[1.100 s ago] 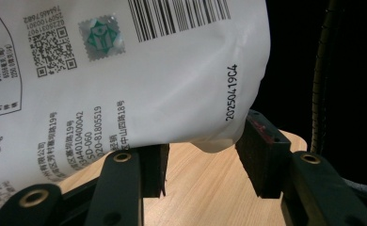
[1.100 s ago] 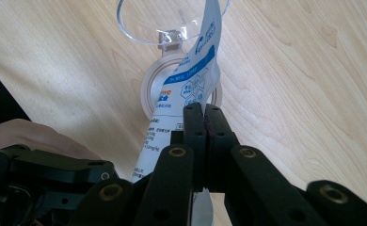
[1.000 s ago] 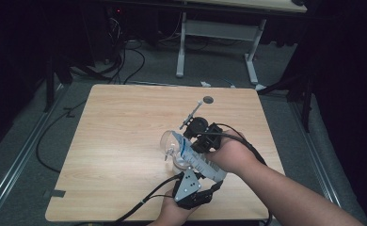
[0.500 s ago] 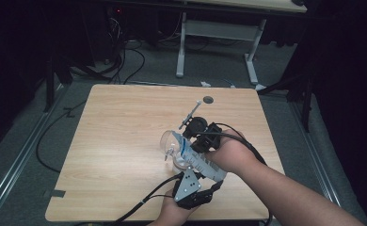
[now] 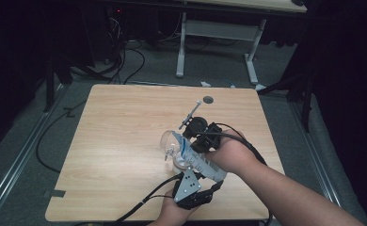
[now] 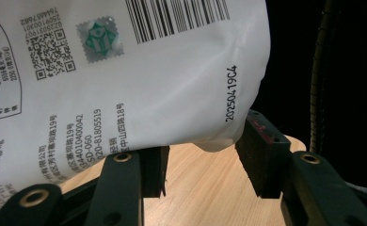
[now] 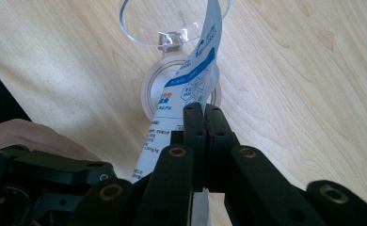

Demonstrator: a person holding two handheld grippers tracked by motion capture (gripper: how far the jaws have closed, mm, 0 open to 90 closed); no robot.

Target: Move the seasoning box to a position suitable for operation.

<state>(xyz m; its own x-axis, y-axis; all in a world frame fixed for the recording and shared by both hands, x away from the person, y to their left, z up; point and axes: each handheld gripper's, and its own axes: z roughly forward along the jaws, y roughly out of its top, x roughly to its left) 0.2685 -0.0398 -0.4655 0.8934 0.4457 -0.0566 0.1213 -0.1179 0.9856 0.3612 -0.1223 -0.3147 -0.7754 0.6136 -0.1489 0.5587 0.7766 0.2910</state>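
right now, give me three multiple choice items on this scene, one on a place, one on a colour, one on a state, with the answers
1. Where does the pouch's top end point?
A. into the clear cup
B. off the table's edge
C. at the floor

2. What colour is the band across the pouch's white face?
A. red
B. blue
C. green

3. How do the right gripper's jaws stand?
A. wide open, nothing between
B. pressed together on the pouch
C. closed on the cup's rim

Answers:
1 A, the right gripper view shows the pouch's tip over the cup's mouth.
2 B, the same view shows a blue stripe.
3 B, the two black jaws meet with the pouch's edge pinched between them.
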